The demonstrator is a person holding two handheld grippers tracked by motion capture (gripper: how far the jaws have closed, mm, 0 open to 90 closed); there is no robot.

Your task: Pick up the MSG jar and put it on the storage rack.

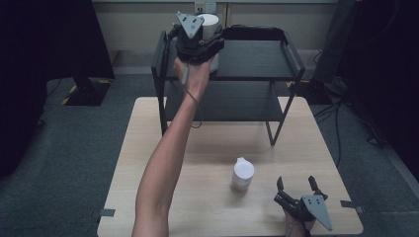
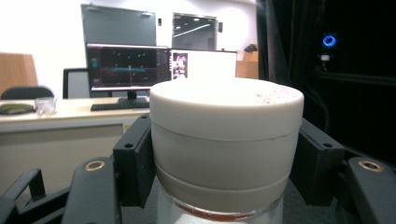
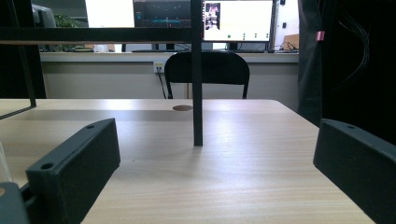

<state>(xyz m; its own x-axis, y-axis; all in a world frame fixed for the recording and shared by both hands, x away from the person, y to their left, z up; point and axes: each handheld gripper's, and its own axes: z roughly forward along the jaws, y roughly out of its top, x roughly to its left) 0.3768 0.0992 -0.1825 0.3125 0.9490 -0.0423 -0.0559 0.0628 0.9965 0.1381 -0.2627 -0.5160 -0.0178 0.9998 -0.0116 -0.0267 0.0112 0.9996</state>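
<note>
Jar, upright, pinched at its lid by left gripper, apparently above shelf; right gripper spread, idle.

We see a white-lidded jar standing upright over the left end of the black shelf rack's top tier. Its lid is broad, round and cream-white, with a faint reddish dusting on top; below the lid a band of clear glass shows, with a reddish rim at the base of the cap. In the left gripper view the jar sits squarely between the two black jaws, which press its lid from either side. Whether its base touches the tier, we cannot tell.
</note>
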